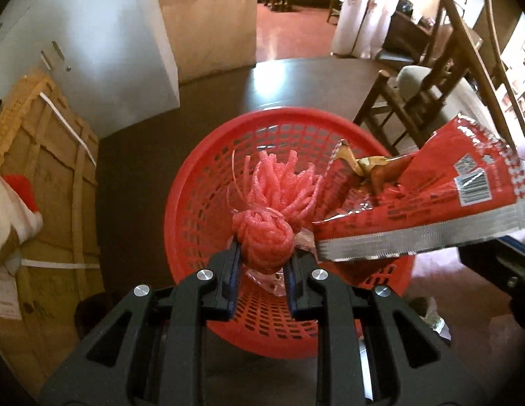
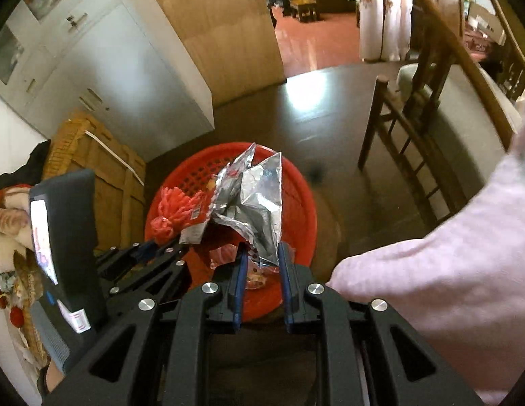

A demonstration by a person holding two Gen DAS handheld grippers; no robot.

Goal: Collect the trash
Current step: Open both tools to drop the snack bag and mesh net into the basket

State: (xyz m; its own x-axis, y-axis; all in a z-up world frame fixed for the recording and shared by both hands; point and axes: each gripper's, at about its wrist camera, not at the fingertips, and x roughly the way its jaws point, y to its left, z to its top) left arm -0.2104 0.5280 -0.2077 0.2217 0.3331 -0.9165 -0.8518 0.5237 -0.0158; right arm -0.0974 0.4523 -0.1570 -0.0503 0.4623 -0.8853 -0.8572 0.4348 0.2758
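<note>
Both grippers are hanging over the red basket [image 1: 201,203], which is standing on the dark floor [image 1: 137,155] and serving as the trash bin.

The left gripper [image 1: 262,264] is clamping a pink foam net [image 1: 266,237] at its knotted ball; the frayed strands are fanning out above the basket's open mouth. The right gripper [image 2: 260,257] is pinching the lower edge of a crumpled foil snack wrapper [image 2: 255,199], which is standing up over the basket's centre, silver lining outward. In the left wrist view its red printed side is lying just beside the net, toward the basket's right rim.

Hazards, as judged from this position:
- The wrapper is spreading wide and light. On release it may be drifting across the basket's rim and landing on the floor.
- The net's strands may be catching on a pad or on the basket's lattice wall, so it fails to drop cleanly.
- Net and wrapper are sitting close together above the basket; a simultaneous release may be tangling them or knocking one outward.
</note>
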